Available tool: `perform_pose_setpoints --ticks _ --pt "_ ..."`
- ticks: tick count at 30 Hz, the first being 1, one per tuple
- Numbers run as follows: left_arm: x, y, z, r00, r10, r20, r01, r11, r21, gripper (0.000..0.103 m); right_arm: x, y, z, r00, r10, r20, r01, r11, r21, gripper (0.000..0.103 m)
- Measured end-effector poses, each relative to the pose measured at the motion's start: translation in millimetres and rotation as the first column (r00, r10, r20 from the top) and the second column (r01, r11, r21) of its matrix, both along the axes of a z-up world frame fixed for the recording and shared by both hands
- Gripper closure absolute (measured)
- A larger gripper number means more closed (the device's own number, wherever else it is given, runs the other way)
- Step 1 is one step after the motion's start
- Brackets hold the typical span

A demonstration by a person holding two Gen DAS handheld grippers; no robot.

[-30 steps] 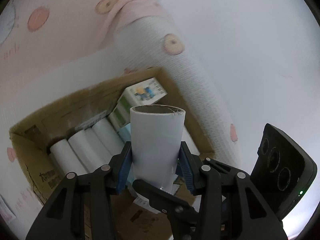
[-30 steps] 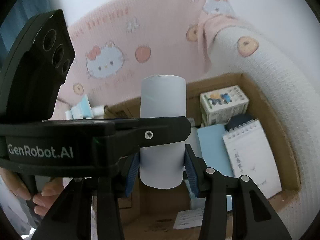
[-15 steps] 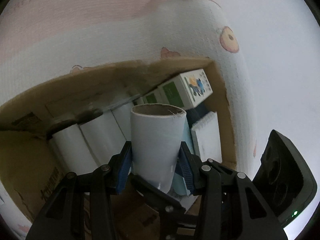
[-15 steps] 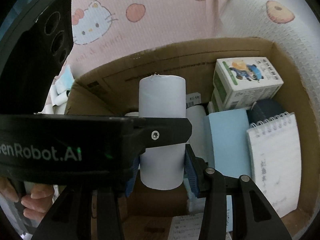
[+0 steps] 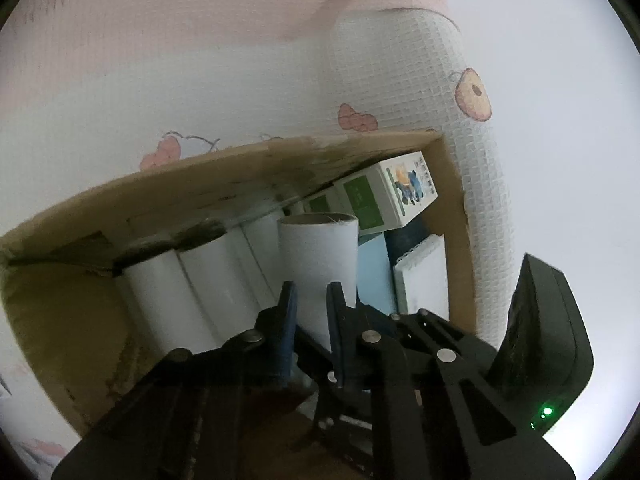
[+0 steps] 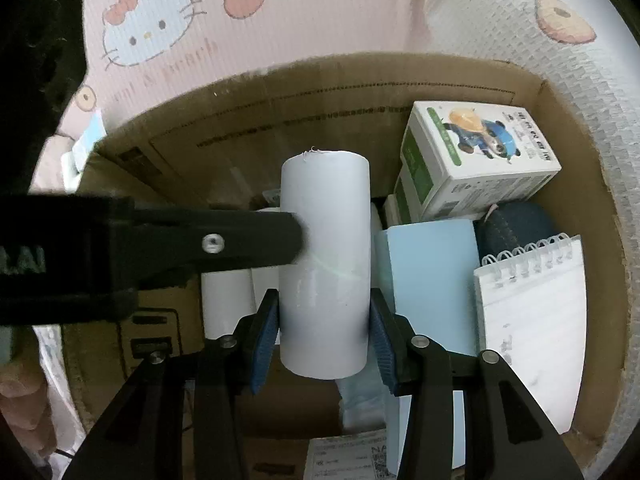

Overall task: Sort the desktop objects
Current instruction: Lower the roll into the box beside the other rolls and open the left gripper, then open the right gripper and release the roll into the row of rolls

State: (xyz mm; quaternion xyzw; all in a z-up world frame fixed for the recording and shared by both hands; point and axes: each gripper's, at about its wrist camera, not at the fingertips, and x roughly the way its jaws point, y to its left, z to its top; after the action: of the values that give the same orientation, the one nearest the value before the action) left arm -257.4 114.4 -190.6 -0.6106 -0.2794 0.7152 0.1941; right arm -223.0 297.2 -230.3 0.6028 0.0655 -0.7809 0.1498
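**A:** The right gripper (image 6: 322, 304) is clamping the white roll (image 6: 324, 240) between its blue fingers (image 6: 264, 332), one pad pressing on each side. It is holding the roll upright above the open cardboard box (image 6: 320, 120).

**B:** And the left gripper (image 5: 312, 300)? Its fingers have just been closing.

**A:** They are standing with only a slim gap now, and nothing is sitting between them. The roll is showing just past the tips. In the right wrist view, one left finger is reaching in from the side and touching the roll's flank, so I'm reading that hand as having let go.

**B:** How is the sorting looking?

**A:** The box is filling up nicely. Several more white rolls (image 5: 168, 300) are lying side by side along one wall. A printed carton (image 6: 480, 160) is sitting in the far corner, and below it a pale blue pack (image 6: 428, 280), a dark blue item (image 6: 516, 228) and a spiral notepad (image 6: 532, 320) are lying.

**B:** So this roll is going in next?

**A:** I'm judging so; it is hanging beside its fellows, not yet resting. A pale blue thing (image 6: 86, 144) is lying outside the box wall, so more may be waiting. I cannot tell how much, since the surface is hiding from both cameras.
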Motion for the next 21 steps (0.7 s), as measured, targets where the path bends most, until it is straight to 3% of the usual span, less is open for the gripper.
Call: perform_pose_setpoints --ticks 9,16,21 --pt "-6.7 -6.2 7.9 1.0 -0.016 -0.014 0.014 0.992 -0.125 0.089 -6.5 -8.7 -10.3 0.999 0.025 0.022 -0.026 0.999 0.025 0.062" --pt "-1.5 -8.8 8.6 0.998 -0.059 -0.023 0.056 0.991 -0.125 0.088 2.5 -9.4 -14.8 0.998 0.045 0.035 -0.046 0.998 0.039 0.062" --pt "1.4 -15.4 11.9 0.997 -0.07 -0.012 0.068 0.992 -0.109 0.08 4.4 -7.1 -13.2 0.999 0.042 0.028 -0.042 0.999 0.025 0.061"
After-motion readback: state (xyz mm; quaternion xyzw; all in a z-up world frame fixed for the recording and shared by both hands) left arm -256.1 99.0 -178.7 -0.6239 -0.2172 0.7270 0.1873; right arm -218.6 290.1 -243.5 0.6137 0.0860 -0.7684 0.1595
